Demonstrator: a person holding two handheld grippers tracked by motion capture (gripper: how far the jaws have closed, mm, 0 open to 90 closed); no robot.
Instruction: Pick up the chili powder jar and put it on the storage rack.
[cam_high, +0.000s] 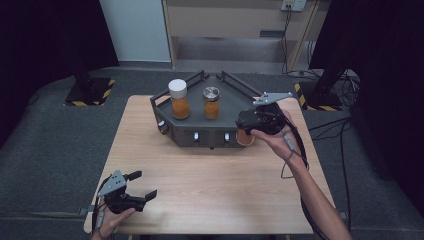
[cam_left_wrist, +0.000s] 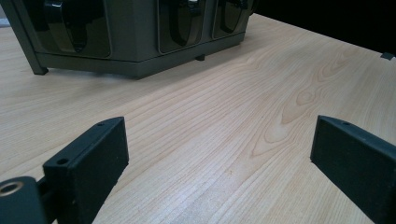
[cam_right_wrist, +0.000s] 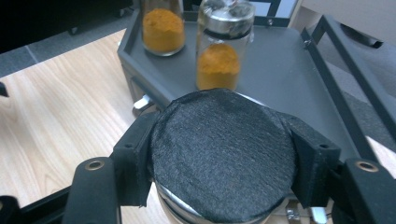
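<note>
The right gripper (cam_right_wrist: 224, 163) is clamping a black-lidded jar (cam_right_wrist: 224, 158) low in the frame, just before the grey rack (cam_high: 227, 102). Two spice jars are standing on it: white-capped (cam_high: 179, 99) and metal-capped (cam_high: 211, 102). At lower left, the left gripper (cam_high: 139, 185) is hanging released over the wooden table (cam_high: 210, 180).

1. High view: dim, dark curtains at both sides, desk (cam_high: 210, 175) evenly lit from overhead.
2. Soft, short shadows under the rack (cam_high: 200, 132).
3. Left gripper view: near jaws soft, faint sheen on wood.
4. Right gripper view: black lid (cam_right_wrist: 223, 154) sharp, jars (cam_right_wrist: 217, 51) slightly blurred.
</note>
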